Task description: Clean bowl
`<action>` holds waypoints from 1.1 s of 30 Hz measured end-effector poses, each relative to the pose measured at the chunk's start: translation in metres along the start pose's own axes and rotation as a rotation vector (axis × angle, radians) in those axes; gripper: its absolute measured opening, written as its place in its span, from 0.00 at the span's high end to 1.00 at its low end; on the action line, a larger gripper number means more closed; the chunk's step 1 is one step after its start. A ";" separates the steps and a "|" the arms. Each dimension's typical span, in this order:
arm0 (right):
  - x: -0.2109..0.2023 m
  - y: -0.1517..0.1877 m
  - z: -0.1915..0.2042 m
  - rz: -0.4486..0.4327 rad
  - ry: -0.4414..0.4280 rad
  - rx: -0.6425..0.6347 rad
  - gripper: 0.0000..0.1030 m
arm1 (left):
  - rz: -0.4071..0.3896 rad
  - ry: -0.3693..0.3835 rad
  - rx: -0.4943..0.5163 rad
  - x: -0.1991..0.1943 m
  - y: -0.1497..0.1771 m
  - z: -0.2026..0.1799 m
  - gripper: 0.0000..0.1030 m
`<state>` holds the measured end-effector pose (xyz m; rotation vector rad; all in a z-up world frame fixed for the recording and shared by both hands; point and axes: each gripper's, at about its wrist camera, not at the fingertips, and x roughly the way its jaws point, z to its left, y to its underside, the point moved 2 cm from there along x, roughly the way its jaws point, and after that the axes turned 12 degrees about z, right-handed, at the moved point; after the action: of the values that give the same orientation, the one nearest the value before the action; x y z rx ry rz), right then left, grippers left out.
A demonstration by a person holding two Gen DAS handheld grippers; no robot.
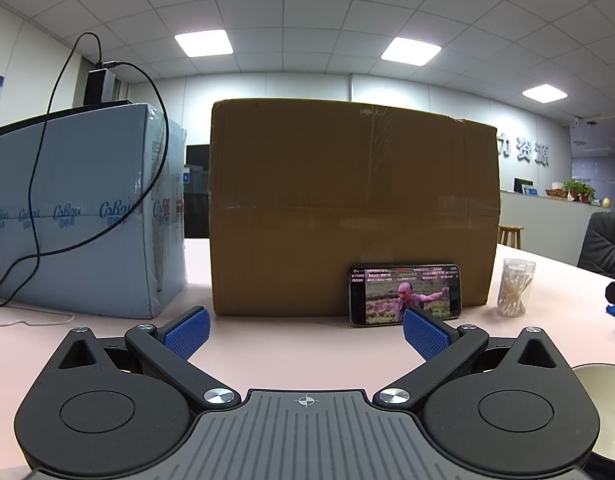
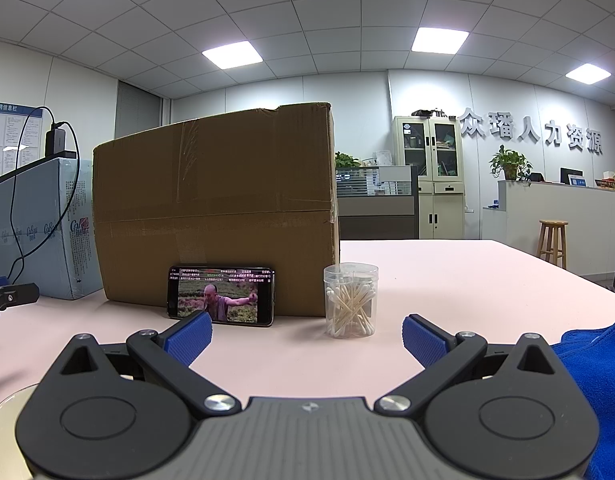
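Both tools hover just above the pale pink bench (image 2: 447, 272) with nothing between their blue pads: the left hand-held gripper (image 1: 305, 330) stands spread wide, and so does the right hand-held gripper (image 2: 306, 334). The cream-glazed ceramic bowl (image 1: 605, 412) sits at the near edge between them, only a sliver of its rim showing in either view, so whether it is soiled inside cannot be told. The crumpled blue cloth (image 2: 599, 380) lies just right of the right tool. Ahead, a smartphone playing video (image 2: 221, 296) leans against the brown cardboard box (image 2: 215, 208), with a clear plastic jar of cotton swabs (image 2: 351, 300) beside it. A blind reach toward the half-hidden bowl could nudge it off the bench edge; a wide swing for the cloth might topple the light jar.
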<state>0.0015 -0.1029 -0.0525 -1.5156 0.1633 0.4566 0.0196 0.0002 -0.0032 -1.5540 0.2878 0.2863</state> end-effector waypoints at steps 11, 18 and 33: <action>0.000 0.003 0.000 0.000 -0.001 0.001 0.00 | -0.004 0.006 0.001 -0.001 0.001 0.003 0.00; 0.001 0.001 0.000 0.001 -0.003 0.002 0.00 | -0.003 0.014 0.005 -0.001 0.002 0.002 0.00; 0.000 0.001 0.000 0.008 -0.006 0.002 0.00 | 0.008 0.017 0.004 -0.001 0.001 0.002 0.00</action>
<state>0.0007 -0.1025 -0.0533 -1.5123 0.1650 0.4670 0.0184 0.0022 -0.0042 -1.5524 0.3082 0.2789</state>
